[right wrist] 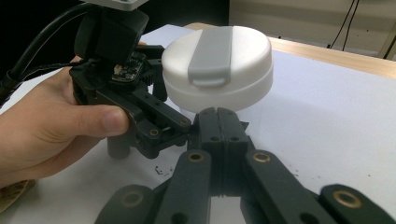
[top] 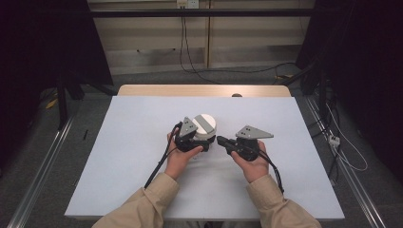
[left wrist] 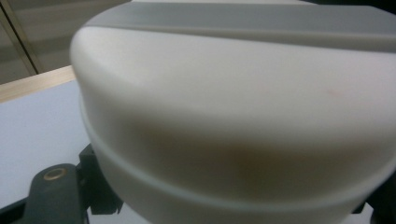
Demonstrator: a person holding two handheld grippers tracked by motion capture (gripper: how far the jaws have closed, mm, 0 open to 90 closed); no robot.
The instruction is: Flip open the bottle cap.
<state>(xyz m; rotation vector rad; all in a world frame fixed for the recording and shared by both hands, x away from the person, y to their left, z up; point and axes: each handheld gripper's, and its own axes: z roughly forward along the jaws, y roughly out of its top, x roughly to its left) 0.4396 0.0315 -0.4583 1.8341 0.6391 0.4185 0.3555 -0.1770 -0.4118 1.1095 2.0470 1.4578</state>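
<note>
A round white container (top: 204, 124) with a grey strip across its lid stands mid-table on the white sheet. It looms very close in the left gripper view (left wrist: 233, 116). My left gripper (top: 204, 145) reaches in under the wide lid and is shut on the container's narrower lower part; the right gripper view shows that gripper (right wrist: 184, 123) tucked below the lid (right wrist: 217, 65). One of its fingers (left wrist: 51, 196) pokes out at the bottom left. My right gripper (top: 219, 139) sits just right of the container, its jaws pressed together (right wrist: 218, 114) with nothing between them.
The white sheet (top: 142, 142) covers a wooden table whose far edge (top: 199, 90) shows beyond it. Metal rails (top: 43, 161) run along the floor on both sides, and cables (top: 342, 142) lie on the floor at the right.
</note>
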